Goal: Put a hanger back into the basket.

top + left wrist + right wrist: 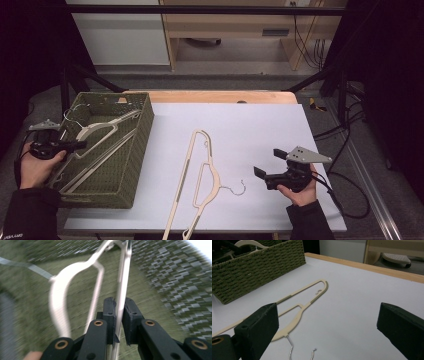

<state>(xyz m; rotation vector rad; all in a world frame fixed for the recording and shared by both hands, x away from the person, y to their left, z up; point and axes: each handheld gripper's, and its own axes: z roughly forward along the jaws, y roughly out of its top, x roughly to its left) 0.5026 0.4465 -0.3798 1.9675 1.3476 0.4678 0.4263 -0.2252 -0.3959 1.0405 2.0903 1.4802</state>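
A white-covered worktop (250,125) carries a green woven basket (131,165) at its left. Inside the basket, the left gripper (119,315) is clamped on the thin bar of a white hanger (60,290). A beige hanger (200,180) lies flat mid-worktop, and just beside it hovers the right gripper (267,162), jaws spread wide and empty.

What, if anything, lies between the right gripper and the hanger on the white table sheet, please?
Nothing visible. The right gripper, jaws wide open, faces the hanger across bare white sheet. The basket stands off to the side, out of that path.
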